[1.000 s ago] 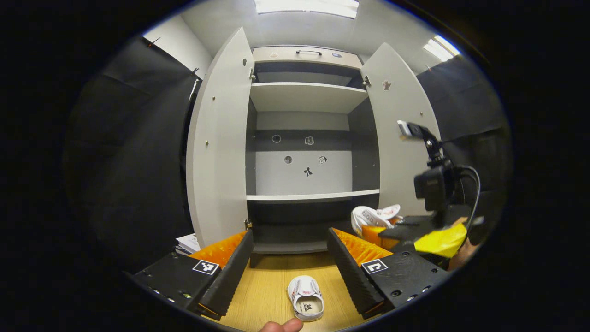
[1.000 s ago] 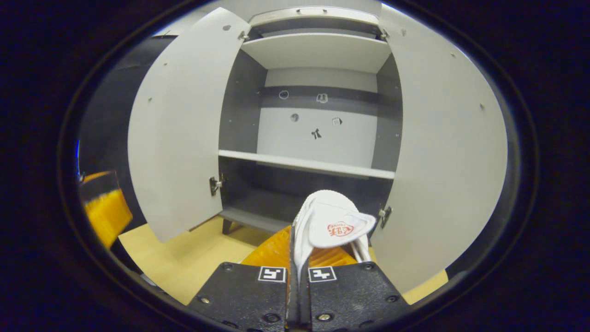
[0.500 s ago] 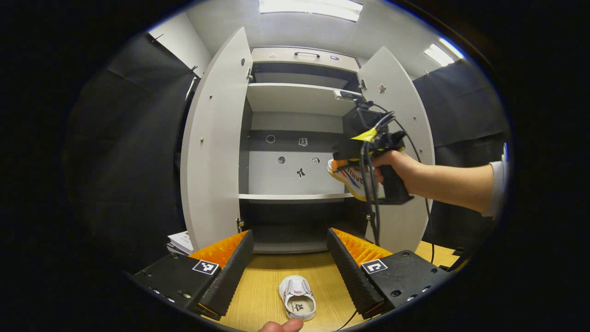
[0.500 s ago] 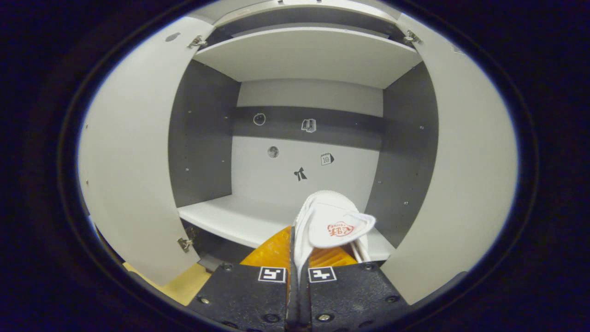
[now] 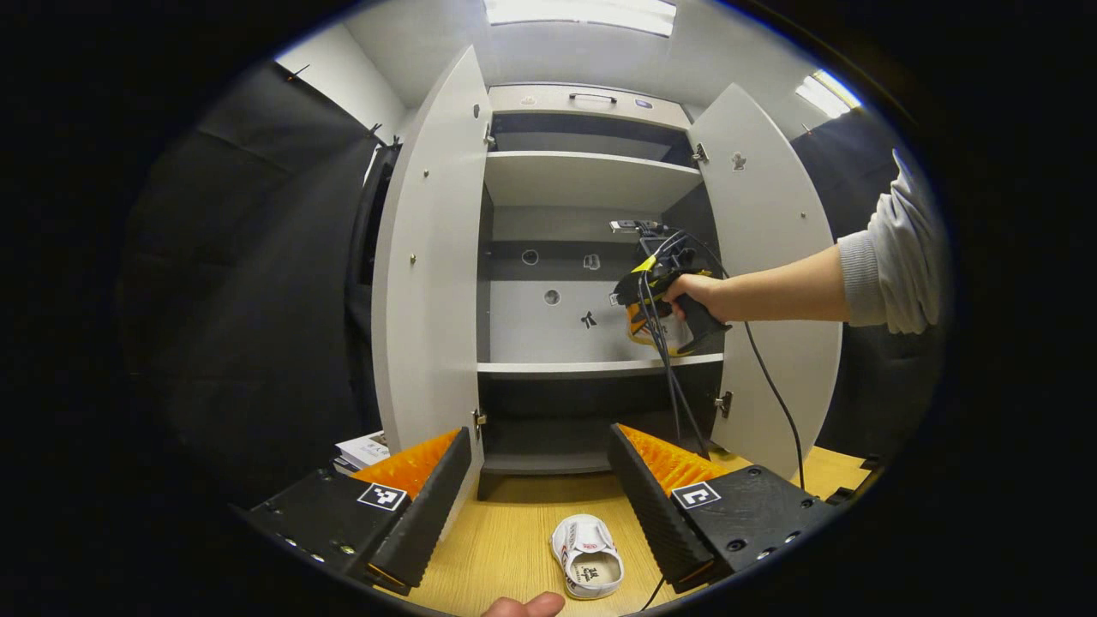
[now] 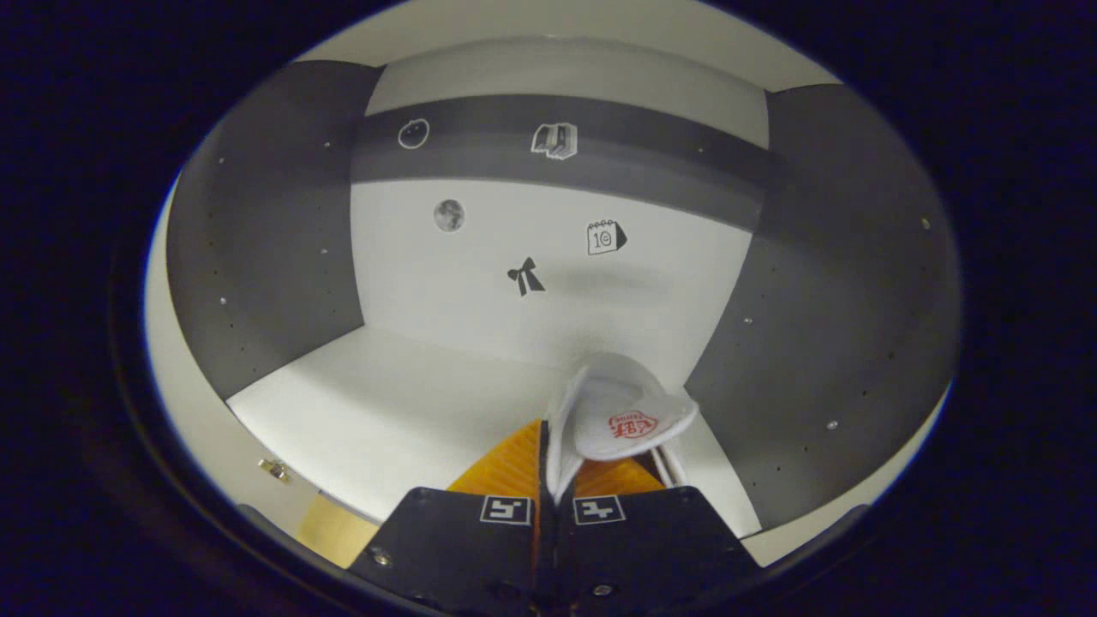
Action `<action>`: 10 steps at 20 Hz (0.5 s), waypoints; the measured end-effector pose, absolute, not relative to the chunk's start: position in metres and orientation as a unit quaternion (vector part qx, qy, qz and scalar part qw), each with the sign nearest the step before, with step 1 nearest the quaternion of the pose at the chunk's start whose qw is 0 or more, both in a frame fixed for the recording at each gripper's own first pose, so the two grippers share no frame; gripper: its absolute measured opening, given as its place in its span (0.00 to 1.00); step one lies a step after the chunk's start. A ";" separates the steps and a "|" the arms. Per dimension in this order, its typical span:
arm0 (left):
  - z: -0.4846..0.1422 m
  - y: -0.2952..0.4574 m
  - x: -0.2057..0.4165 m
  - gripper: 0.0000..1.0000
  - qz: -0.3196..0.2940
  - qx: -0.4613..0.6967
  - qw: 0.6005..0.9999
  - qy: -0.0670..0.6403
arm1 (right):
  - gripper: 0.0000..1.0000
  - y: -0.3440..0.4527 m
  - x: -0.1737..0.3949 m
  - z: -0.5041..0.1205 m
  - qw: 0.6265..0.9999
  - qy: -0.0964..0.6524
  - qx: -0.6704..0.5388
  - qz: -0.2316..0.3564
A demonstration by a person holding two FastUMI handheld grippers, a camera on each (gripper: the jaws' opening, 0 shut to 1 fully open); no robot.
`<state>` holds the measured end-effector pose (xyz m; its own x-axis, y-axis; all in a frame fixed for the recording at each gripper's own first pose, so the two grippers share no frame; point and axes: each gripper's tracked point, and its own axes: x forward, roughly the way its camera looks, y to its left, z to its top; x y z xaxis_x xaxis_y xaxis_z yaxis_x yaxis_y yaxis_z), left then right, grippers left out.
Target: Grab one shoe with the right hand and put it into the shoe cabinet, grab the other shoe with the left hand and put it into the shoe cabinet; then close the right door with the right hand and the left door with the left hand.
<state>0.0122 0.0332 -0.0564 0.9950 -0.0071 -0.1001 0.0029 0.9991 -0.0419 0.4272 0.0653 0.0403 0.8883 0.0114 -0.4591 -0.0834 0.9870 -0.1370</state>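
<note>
The shoe cabinet (image 5: 591, 184) stands tall with both doors swung wide open. The left door (image 5: 428, 257) and the right door (image 5: 771, 257) each stick out toward the front, and the gap between them is wide. Inside there are white shelves with dark side walls. The middle shelf (image 6: 403, 411) is flat and bare, with lots of room on its left side.

A person's arm (image 5: 788, 291) in a grey sleeve (image 5: 896, 257) reaches straight out from the right, into the cabinet just above the middle shelf. The hand (image 5: 694, 291) holds the right hand-held gripper (image 6: 553, 467) by its handle, and black cables hang down from it past the shelf's front edge. In the right gripper view its two fingers are squeezed close together on a small white shoe (image 6: 621, 407). The shoe's toe points into the cabinet, near the right side wall, over the right part of the shelf. I cannot tell if it touches the shelf.

The left hand-held gripper (image 5: 540, 480) hangs low in front of the cabinet with its fingers spread wide and nothing between them. The other white shoe (image 5: 587, 557) lies on the wooden floor (image 5: 497, 540) just below, between the two fingers and closer to the right one. A fingertip (image 5: 523, 607) peeks in at the bottom edge.
</note>
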 end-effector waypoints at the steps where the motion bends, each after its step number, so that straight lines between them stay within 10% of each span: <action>1: -0.059 0.036 0.014 0.96 0.001 -0.023 0.998 0.054 | 0.05 0.066 0.431 0.037 0.965 0.248 -0.077 0.023; 10: -0.065 0.043 0.022 0.96 0.010 -0.017 0.998 0.059 | 0.10 0.066 0.446 0.011 0.947 0.310 -0.087 0.012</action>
<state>0.0218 0.0433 -0.0654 0.9929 0.0175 -0.1176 -0.0214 0.9992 -0.0326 0.4464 0.0659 0.0113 0.8073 -0.0314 -0.5893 -0.0762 0.9847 -0.1569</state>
